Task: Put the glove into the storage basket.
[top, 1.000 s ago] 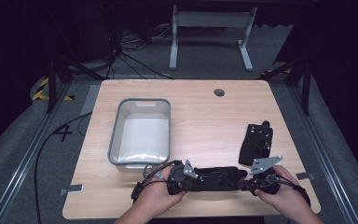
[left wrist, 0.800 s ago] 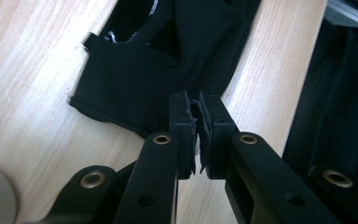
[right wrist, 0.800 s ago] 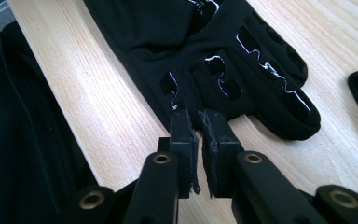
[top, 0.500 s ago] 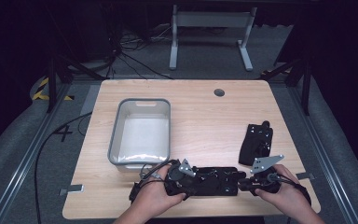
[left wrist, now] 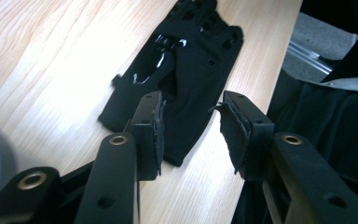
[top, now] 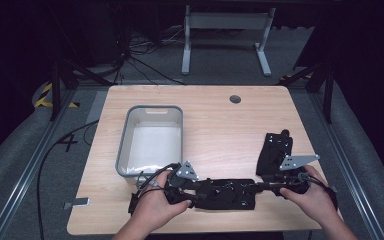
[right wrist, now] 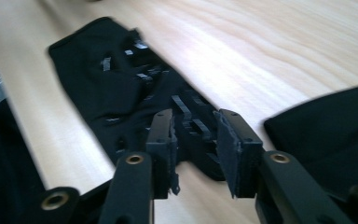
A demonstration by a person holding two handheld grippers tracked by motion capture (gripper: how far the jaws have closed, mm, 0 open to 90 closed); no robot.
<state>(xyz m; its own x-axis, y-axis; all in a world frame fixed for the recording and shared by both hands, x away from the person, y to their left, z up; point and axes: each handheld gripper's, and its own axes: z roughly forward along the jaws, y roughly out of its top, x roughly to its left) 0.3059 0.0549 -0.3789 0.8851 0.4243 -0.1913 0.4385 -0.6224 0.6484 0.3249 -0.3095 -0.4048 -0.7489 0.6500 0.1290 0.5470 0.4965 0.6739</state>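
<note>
A black glove (top: 227,194) lies flat near the table's front edge, between my two grippers. In the left gripper view the glove (left wrist: 186,60) stretches away from the cuff end, and my left gripper (left wrist: 191,135) stands open with its jaws either side of that cuff. My right gripper (right wrist: 193,144) is open too, its jaws astride the finger end of the glove (right wrist: 121,79). From above, the left gripper (top: 200,192) and the right gripper (top: 260,187) point at each other. A second black glove (top: 275,152) lies at the right, also seen as a dark shape (right wrist: 335,135).
A grey plastic bin (top: 125,145) stands left of centre, just behind my left hand. A round cable hole (top: 235,99) sits near the table's far edge. The table's front edge (top: 205,231) runs close below both hands.
Both grippers have shifted slightly outward, the left one to the left and the right one to the right. The glove still lies on the table between them.
</note>
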